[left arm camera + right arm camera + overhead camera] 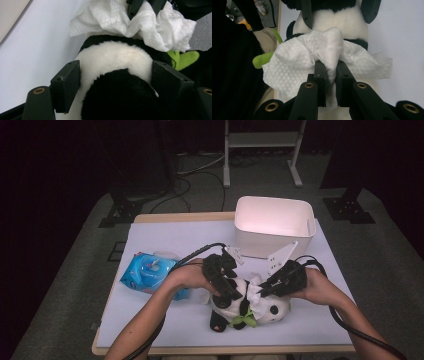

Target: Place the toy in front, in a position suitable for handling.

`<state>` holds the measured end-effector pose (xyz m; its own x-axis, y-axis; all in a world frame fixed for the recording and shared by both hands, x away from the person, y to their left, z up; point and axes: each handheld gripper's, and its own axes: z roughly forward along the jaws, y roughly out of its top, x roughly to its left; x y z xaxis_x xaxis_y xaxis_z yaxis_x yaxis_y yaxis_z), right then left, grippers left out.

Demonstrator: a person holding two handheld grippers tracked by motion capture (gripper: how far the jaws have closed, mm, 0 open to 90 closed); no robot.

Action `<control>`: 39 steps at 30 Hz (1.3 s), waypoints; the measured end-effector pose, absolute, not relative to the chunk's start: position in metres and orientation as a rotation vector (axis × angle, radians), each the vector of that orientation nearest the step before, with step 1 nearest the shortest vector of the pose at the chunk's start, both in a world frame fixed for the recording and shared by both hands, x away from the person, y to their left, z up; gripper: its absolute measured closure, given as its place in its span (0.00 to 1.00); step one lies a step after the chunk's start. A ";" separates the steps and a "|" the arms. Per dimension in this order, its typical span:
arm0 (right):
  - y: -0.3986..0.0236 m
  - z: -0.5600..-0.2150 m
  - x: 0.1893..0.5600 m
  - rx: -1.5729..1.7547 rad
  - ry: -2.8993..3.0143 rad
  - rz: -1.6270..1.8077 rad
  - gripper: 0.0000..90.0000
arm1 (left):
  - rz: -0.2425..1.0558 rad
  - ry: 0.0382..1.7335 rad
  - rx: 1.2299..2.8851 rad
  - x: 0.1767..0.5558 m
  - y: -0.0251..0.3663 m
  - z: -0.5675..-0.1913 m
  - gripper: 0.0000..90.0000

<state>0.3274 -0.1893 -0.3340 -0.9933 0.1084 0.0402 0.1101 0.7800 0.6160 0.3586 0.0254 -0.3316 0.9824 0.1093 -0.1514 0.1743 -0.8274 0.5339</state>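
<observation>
— What lies at the far left of your desk [150, 235]?

— A blue pack of wet wipes [148, 272] sits near the left edge, just beside my left forearm. Next comes my left tool [226, 282], angled down onto the plush panda [245, 305], which lies on its side on the white desk near the front edge, between my two hands.

— How does the left tool stand?

— In the left gripper view its two black pads straddle the panda's [117, 75] round black-and-white body, one on each flank. They stand wide, right against the fur, though I cannot tell whether they really squeeze it or merely rest there.

— And further right?

— A crumpled white wipe [255, 290] rests on the panda, near a bit of green cloth [245, 321] at its neck. My right tool [267, 287] has that wipe: in the right gripper view the jaws are nearly closed, with a fold of the quilted wipe [329, 57] pinched between the pads, and the rest of the sheet spreads over the panda's [332, 22] white fur. My left tool's [337, 12] jaws show beyond it, on either side of the toy.

— Anything behind?

— A white plastic bin [274, 222] stands at the back right of the desk, well apart from the panda.
</observation>
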 end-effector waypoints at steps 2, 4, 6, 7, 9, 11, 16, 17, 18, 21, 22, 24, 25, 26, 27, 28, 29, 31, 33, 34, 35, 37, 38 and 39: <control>-0.189 -0.334 0.327 -0.180 -2.963 -1.026 0.89 | -0.171 0.205 2.542 0.360 0.024 -0.334 0.28; -0.190 -0.333 0.327 -0.182 -2.967 -1.031 0.89 | -0.152 0.185 2.536 0.358 0.023 -0.335 0.37; -0.192 -0.332 0.327 -0.193 -2.966 -1.040 0.89 | -0.132 0.172 2.535 0.358 0.023 -0.333 0.47; -0.193 -0.331 0.328 -0.196 -2.965 -1.047 0.89 | -0.118 0.164 2.533 0.358 0.023 -0.331 0.50; -0.196 -0.328 0.329 -0.203 -2.964 -1.066 0.89 | -0.103 0.159 2.531 0.359 0.023 -0.329 0.53; -0.199 -0.326 0.331 -0.221 -2.960 -1.085 0.89 | -0.085 0.162 2.528 0.361 0.022 -0.326 0.55; -0.207 -0.320 0.338 -0.253 -2.964 -1.109 0.89 | -0.076 0.160 2.505 0.367 0.019 -0.320 0.58; -0.208 -0.320 0.340 -0.251 -2.966 -1.114 0.89 | -0.073 0.155 2.507 0.368 0.018 -0.319 0.58; -0.209 -0.319 0.341 -0.269 -2.966 -1.115 0.89 | -0.063 0.144 2.514 0.369 0.017 -0.319 0.59; -0.210 -0.318 0.346 -0.273 -2.976 -1.120 0.89 | -0.062 0.146 2.517 0.369 0.016 -0.318 0.59; -0.209 -0.317 0.347 -0.285 -2.977 -1.117 0.89 | -0.067 0.140 2.523 0.368 0.016 -0.319 0.59; -0.206 -0.317 0.350 -0.282 -2.974 -1.110 0.89 | -0.059 0.128 2.533 0.367 0.018 -0.320 0.59; -0.205 -0.317 0.350 -0.270 -2.976 -1.101 0.89 | -0.063 0.130 2.529 0.366 0.019 -0.321 0.59; -0.203 -0.319 0.349 -0.265 -2.979 -1.087 0.89 | -0.065 0.134 2.524 0.365 0.020 -0.322 0.58; -0.203 -0.319 0.348 -0.263 -2.978 -1.082 0.89 | -0.066 0.136 2.518 0.365 0.021 -0.322 0.58; -0.204 -0.320 0.347 -0.264 -2.981 -1.080 0.89 | -0.068 0.135 2.517 0.364 0.021 -0.323 0.57; -0.205 -0.319 0.346 -0.264 -2.979 -1.087 0.89 | -0.067 0.129 2.512 0.363 0.022 -0.323 0.57; -0.212 -0.319 0.343 -0.277 -2.978 -1.099 0.89 | -0.068 0.135 2.502 0.361 0.023 -0.324 0.56; -0.219 -0.319 0.341 -0.285 -2.969 -1.109 0.89 | -0.069 0.135 2.492 0.360 0.024 -0.324 0.56; -0.222 -0.319 0.340 -0.294 -2.970 -1.105 0.89 | -0.073 0.137 2.485 0.360 0.025 -0.325 0.56; -0.226 -0.319 0.339 -0.300 -2.974 -1.106 0.89 | -0.072 0.143 2.481 0.359 0.026 -0.325 0.56; -0.232 -0.319 0.336 -0.331 -2.977 -1.110 0.89 | -0.075 0.148 2.475 0.359 0.028 -0.326 0.56; -0.236 -0.319 0.335 -0.337 -2.984 -1.103 0.89 | -0.074 0.149 2.473 0.359 0.029 -0.327 0.55; -0.239 -0.320 0.334 -0.344 -2.987 -1.099 0.89 | -0.078 0.161 2.467 0.359 0.030 -0.327 0.55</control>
